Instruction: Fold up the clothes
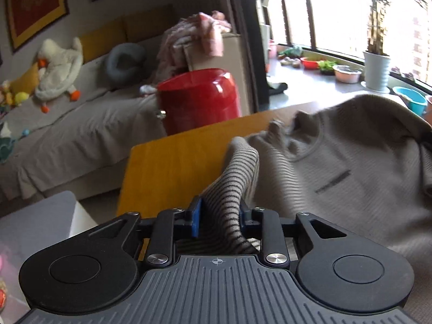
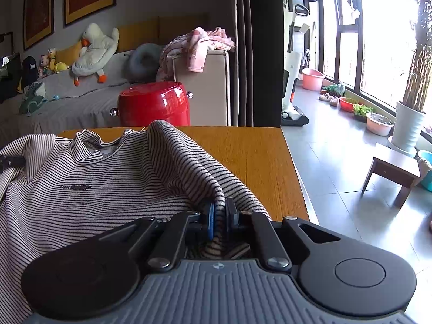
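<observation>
Striped knit, thin dark lines on cream: the shirt (image 2: 89,186) lies front up on the table (image 2: 251,154), its neckline toward the far edge and a small line of print across the chest. Both grippers have hold of it. The left gripper (image 1: 220,212) has its jaws pinching a bunched strip of the fabric, which runs up between the blue pads and away toward the body of the shirt. The right gripper (image 2: 219,217) pinches a similar ridge on the other side — the cloth rises from the jaws in a raised fold that arches toward the collar. In the left view the far part of the shirt is blurred, which suggests it is in motion.

As for progress, the body of the shirt is spread broadly over the wood with chest and neck exposed, so no finished fold shows; what shows is a garment held at two points near its sides, partly lifted. That would fit either a spreading-out before folding or the bringing over of the sides or sleeves — I can't tell which part each pinch holds. The whole compact fold seems yet to be made. No other garment lies on the table.
</observation>
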Demonstrator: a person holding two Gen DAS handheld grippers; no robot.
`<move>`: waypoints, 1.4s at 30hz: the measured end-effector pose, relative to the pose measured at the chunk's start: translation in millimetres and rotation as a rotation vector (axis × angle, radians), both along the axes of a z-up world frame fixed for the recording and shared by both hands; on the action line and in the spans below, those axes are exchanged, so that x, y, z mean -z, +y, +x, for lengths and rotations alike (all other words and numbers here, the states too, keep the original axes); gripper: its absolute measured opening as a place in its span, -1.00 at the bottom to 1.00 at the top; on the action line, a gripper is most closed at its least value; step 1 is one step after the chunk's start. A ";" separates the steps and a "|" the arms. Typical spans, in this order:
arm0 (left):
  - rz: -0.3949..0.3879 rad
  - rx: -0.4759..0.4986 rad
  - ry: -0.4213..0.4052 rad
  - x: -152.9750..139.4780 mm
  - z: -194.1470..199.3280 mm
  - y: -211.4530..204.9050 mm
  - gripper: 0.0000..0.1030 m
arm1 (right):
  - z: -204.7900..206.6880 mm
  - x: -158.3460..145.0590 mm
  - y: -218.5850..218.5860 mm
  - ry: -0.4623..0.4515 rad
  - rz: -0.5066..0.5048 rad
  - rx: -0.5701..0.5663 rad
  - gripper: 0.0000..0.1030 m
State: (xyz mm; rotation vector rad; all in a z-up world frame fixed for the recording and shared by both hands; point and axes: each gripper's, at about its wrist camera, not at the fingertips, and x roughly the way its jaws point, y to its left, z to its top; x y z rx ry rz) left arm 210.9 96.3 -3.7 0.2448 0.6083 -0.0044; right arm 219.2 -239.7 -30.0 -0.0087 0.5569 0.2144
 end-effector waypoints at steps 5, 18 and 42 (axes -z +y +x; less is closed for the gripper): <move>0.003 -0.143 -0.072 -18.7 15.0 48.2 -0.71 | 0.8 0.2 2.9 0.001 -0.021 0.018 -0.89; -0.278 0.012 -0.005 -32.4 -55.2 43.9 -0.07 | -47.6 -50.6 18.6 -0.086 0.061 -0.153 -0.41; -0.409 0.260 0.218 -11.3 -153.9 4.0 0.37 | -163.4 -22.2 74.3 0.115 -0.054 -0.552 0.09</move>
